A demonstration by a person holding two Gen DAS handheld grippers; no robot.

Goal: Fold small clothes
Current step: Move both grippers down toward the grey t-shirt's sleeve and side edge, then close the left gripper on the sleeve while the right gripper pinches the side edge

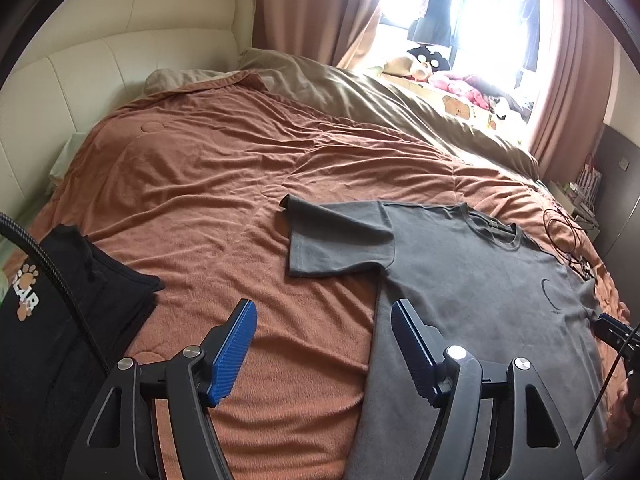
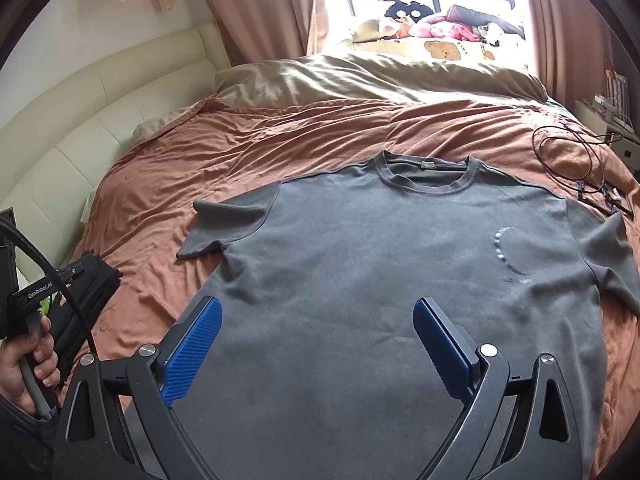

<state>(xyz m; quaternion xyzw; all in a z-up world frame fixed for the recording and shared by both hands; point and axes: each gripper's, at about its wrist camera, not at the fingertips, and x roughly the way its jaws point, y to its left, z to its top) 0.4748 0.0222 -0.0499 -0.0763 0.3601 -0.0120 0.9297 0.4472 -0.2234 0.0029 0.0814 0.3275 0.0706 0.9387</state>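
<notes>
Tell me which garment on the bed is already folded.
The black garment with the paw print, lying at the left of the bed. The grey T-shirt is spread flat with its sleeves out, not yet folded.

My left gripper (image 1: 324,320) and my right gripper (image 2: 316,320) are matt black plastic with shiny metal pivot bolts, and their blue pads (image 2: 192,350) look ribbed and rubbery. The grey T-shirt (image 2: 360,260) is soft matt cloth, faintly brushed. Under it the rust-brown blanket (image 1: 208,184) is fuzzy, creased fabric. The folded black garment (image 1: 60,320) is smooth knit with a printed logo. The cream headboard (image 1: 92,56) looks like padded, slightly glossy leather.
</notes>
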